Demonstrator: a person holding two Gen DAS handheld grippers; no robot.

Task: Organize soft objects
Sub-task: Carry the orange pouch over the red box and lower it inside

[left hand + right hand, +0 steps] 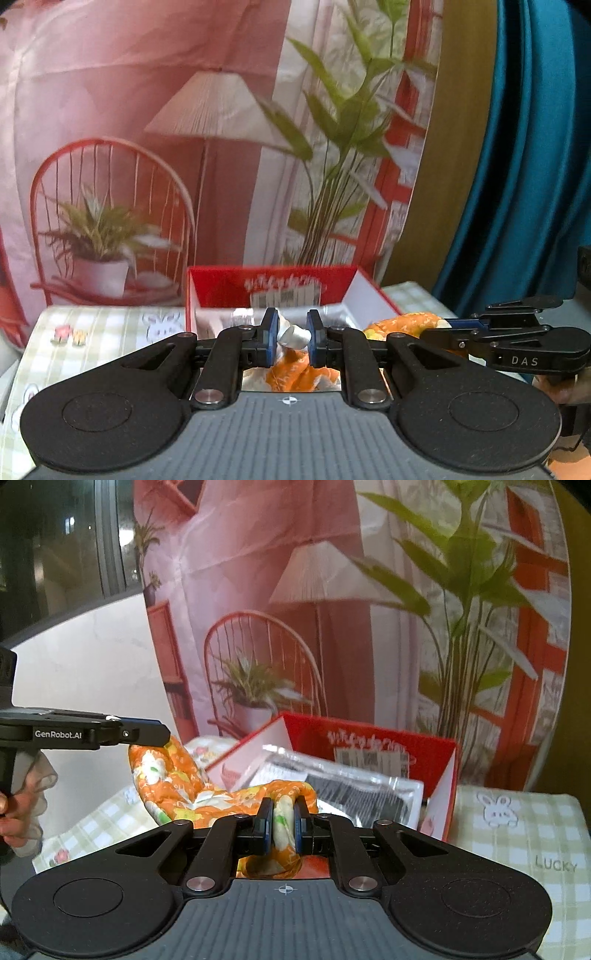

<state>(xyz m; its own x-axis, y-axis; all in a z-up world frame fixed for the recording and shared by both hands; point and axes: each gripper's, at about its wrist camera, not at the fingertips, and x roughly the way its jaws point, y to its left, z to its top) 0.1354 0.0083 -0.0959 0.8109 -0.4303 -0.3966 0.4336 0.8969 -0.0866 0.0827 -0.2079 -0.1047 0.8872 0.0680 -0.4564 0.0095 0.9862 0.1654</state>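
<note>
Left gripper [291, 338]: its blue pads were clamped on a white-and-orange fold of the orange floral cloth [299, 373], near the centre of the left wrist view; from the right wrist view it came in from 9 o'clock [147, 734], pinching the cloth's upper end.
Right gripper [283, 825]: jaws closed tight on a bunched part of the orange floral cloth [173, 775], at 6 o'clock from the red box; from the left wrist view it reached in from 3 o'clock [448, 325].
Orange floral cloth: hung stretched between the two grippers, above the checked cloth [517, 834], in front of the box's near edge.
Red box [369, 746]: open, white inside, standing on the checked cloth at 12 o'clock from both grippers; a shiny plastic packet [351, 786] lay tilted in it, with its top edge above the near wall.
Person's hand [14, 812]: at 9 o'clock in the right wrist view, wrapped around the left gripper's handle.
Open room: bare checked cloth lay at 3 o'clock of the box in the right wrist view and at 9 o'clock in the left wrist view [103, 325].
Edges: a printed backdrop [184, 147] rose just behind the box; a teal curtain [535, 166] stood at 2 o'clock in the left wrist view.
</note>
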